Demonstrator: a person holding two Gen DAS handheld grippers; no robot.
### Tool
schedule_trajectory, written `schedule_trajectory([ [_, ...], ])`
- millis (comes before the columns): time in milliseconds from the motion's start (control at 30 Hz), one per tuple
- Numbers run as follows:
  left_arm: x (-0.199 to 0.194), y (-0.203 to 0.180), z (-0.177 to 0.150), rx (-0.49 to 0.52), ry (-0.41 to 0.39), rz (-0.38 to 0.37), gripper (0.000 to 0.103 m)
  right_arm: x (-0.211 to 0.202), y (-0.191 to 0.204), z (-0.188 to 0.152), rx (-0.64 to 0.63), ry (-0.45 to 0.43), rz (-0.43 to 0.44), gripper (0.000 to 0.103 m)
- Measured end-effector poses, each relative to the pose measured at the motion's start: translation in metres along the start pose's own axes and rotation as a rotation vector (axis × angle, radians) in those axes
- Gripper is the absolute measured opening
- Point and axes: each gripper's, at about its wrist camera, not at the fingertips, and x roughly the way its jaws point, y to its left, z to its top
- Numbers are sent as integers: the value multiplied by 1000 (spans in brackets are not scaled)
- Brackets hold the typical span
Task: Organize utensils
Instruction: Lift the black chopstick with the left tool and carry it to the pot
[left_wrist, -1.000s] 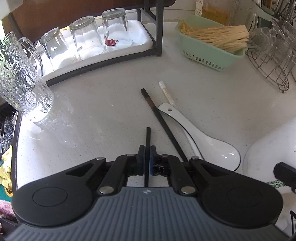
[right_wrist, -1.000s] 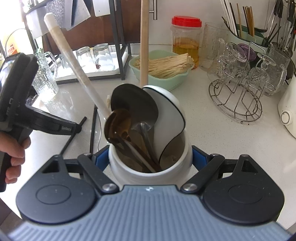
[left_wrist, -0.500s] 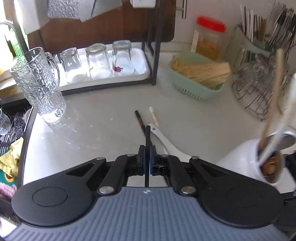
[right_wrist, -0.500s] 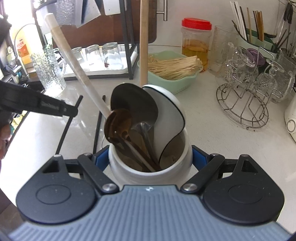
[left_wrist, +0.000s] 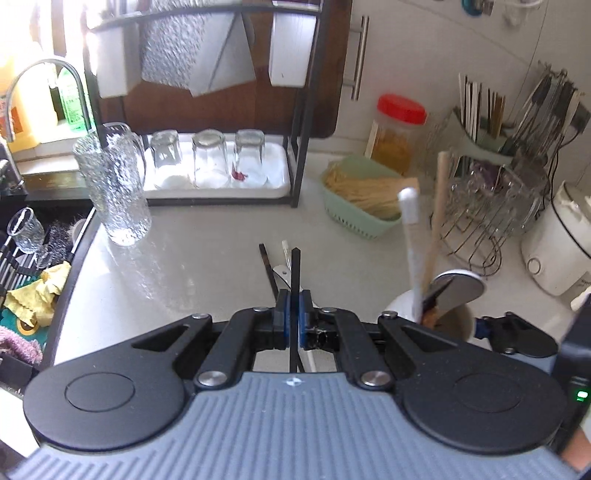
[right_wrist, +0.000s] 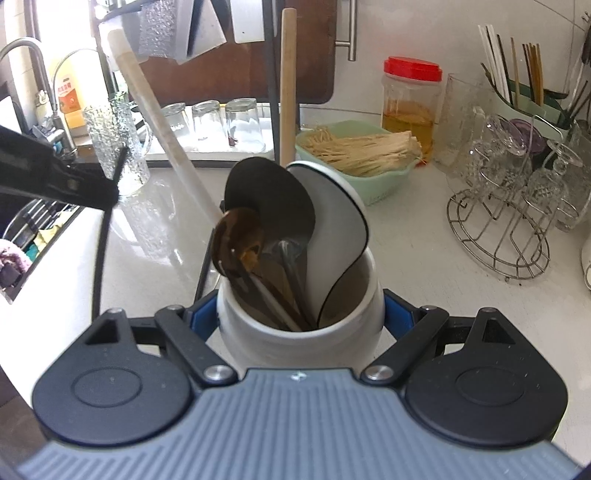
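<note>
A black chopstick (left_wrist: 295, 280) has been lifted off the desk (left_wrist: 207, 266), clamped in the left tongs (left_wrist: 293, 325). The white holder (right_wrist: 299, 332), gripped by the right tongs (right_wrist: 301, 317), probably receives it next; a second chopstick (left_wrist: 267, 269) and a spoon, barely visible, remain mid-desk.

Three upturned glasses (left_wrist: 208, 157) stand beside a textured glass jug (left_wrist: 114, 184).

The black chopstick (left_wrist: 295, 280) in the left tool (left_wrist: 294, 317) runs down behind the tool's body, so its lower end is hidden. A second chopstick (left_wrist: 267, 271) and what may be a white spoon handle (left_wrist: 282, 271) on the tabletop (left_wrist: 192, 266) are mostly covered by the same tool. The white utensil holder (right_wrist: 299, 325) loses its base behind the right tool (right_wrist: 300, 317). The rice cooker (left_wrist: 554, 243) and the cutlery rack (left_wrist: 517, 118) are blurred.
</note>
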Motion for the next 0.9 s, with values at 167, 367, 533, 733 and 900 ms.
schedule_trajectory([
  [167, -24, -1, 4, -7, -30, -14, 5, 2, 0, 1, -9, -2, 8, 91],
  [367, -47, -9, 10, 12, -62, -31, 5, 1, 0, -1, -12, -12, 12, 91],
  [533, -58, -15, 16, 24, -82, -48, 5, 1, 0, -1, -18, -10, 16, 91],
  [733, -70, -21, 22, 29, -105, -65, 5, 0, -2, -1, -26, -10, 26, 91],
  [900, -76, -23, 27, 25, -100, -77, 5, -1, -2, -3, -30, -15, 35, 91],
])
